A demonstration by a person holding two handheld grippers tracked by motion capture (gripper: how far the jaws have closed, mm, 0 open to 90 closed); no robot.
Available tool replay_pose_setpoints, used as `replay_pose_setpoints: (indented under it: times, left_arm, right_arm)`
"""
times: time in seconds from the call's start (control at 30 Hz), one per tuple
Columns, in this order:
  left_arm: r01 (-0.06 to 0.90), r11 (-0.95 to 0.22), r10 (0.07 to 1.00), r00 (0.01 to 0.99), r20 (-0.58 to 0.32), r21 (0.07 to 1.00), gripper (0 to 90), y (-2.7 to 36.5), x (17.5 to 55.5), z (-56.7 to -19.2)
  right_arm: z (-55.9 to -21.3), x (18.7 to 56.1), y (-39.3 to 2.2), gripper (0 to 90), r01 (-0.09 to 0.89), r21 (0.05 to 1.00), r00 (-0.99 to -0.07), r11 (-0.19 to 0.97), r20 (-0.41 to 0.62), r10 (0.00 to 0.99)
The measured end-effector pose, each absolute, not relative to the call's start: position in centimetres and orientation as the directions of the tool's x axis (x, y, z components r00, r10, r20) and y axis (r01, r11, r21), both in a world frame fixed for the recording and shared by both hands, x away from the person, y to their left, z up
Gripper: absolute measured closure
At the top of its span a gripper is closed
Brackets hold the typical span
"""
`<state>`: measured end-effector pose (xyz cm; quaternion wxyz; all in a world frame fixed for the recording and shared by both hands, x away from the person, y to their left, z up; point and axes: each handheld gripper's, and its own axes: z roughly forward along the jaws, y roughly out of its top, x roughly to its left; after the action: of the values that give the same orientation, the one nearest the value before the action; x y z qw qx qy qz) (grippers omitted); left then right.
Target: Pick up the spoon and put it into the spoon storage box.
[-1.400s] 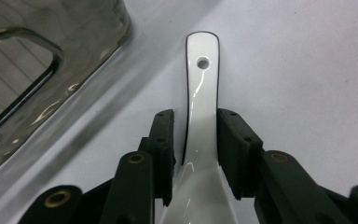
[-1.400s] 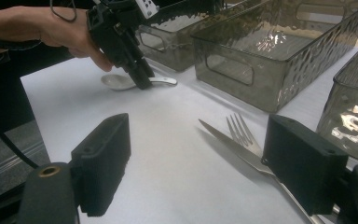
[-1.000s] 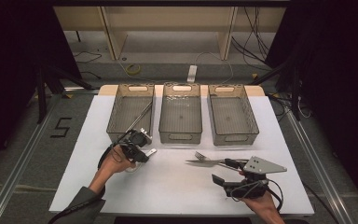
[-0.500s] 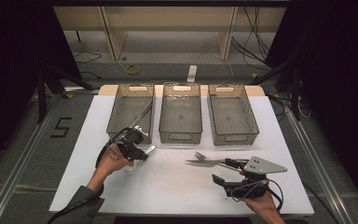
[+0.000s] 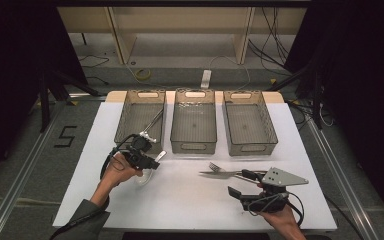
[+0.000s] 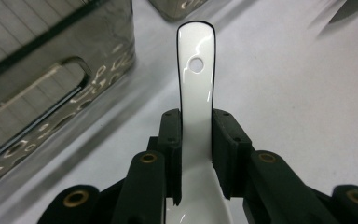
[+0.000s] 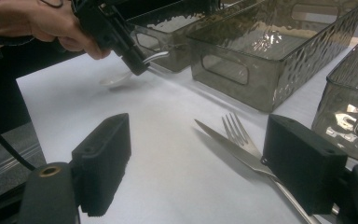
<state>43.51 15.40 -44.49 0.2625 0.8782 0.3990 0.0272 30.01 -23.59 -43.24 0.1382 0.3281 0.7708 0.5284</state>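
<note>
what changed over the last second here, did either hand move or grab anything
Very little. The left tool is shut on the white ceramic spoon and has crept slightly toward the left smoky plastic bin, which already holds a metal utensil. The right tool stayed open and still, by the metal fork and metal knife lying on the white table. Nothing was newly grabbed or released.

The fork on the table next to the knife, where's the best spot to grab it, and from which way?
Probably by its handle. The fork lies flat on the white table, tines pointing left, beside the knife. The handles run right toward the open right gripper. Come in from the right, one jaw on each long side of the handle, staying clear of the knife.
</note>
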Motion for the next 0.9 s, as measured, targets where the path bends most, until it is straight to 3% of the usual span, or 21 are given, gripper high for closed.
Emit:
replay_pose_setpoints:
  times: [0.9]
  left_arm:
    - [0.598,-0.524,0.642,0.745,-0.180,0.606,74.1,13.1,43.9,-39.4]
  right_arm:
    - [-43.2,29.9,-23.7,24.3,0.355,0.908,-0.743,0.221,0.131,0.656]
